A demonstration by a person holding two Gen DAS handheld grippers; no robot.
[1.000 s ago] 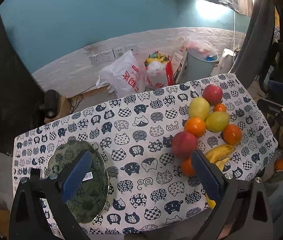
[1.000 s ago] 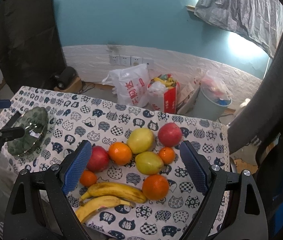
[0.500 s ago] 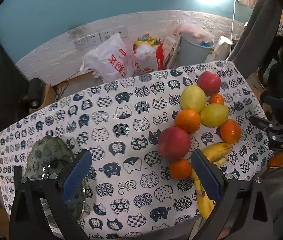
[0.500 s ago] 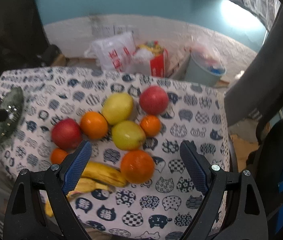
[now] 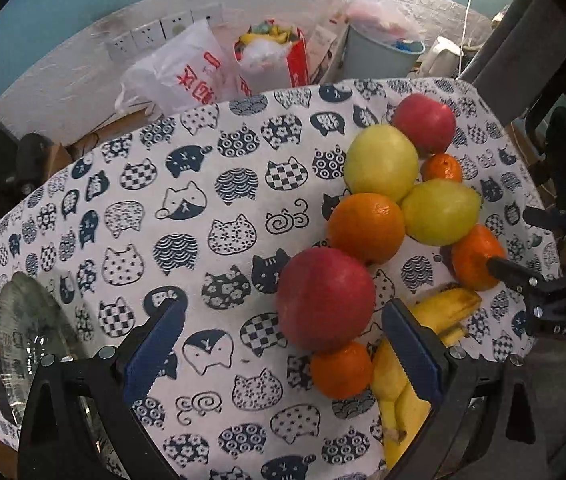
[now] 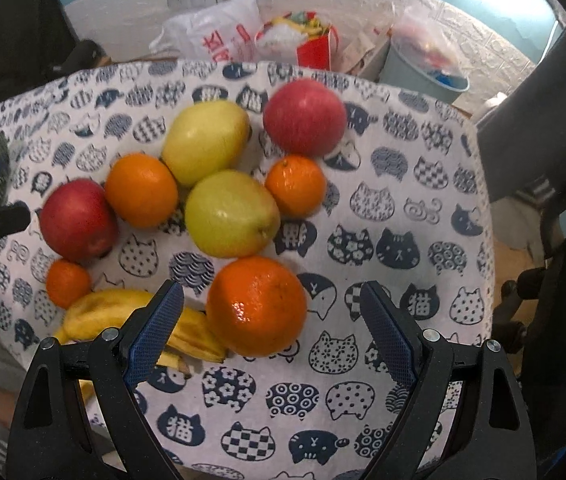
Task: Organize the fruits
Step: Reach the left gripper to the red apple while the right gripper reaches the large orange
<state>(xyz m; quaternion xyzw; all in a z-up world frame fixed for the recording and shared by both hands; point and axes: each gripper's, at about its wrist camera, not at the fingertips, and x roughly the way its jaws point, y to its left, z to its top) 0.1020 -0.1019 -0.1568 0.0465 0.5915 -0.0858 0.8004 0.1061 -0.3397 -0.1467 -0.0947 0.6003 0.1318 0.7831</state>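
Cat-print cloth [image 5: 219, 208] covers the tabletop; beyond its far edge stand a white plastic bag [image 5: 179, 76], a red paper bag [image 5: 279, 60] and a grey bin [image 5: 379, 56] against a white brick wall.

Left wrist view, left to right: a green glass plate [image 5: 31, 328] lies at the lower left edge. The left tongs [image 5: 283, 354] are spread wide and hold nothing. A red apple [image 5: 325, 298] sits between the tips, slightly ahead, with a small tangerine [image 5: 341, 370] touching it below. Bananas [image 5: 415, 364] lie partly behind the right finger. Above are an orange [image 5: 366, 228], two yellow-green pears [image 5: 381, 162] [image 5: 441, 212] and a second red apple [image 5: 423, 122].

Right wrist view, left to right: the right tongs [image 6: 271, 338] are spread wide and empty. A large orange [image 6: 257, 306] rests on the cloth between the tips, nearer the left finger [image 6: 155, 334]. The remaining fruit is clustered in the upper left of the frame.
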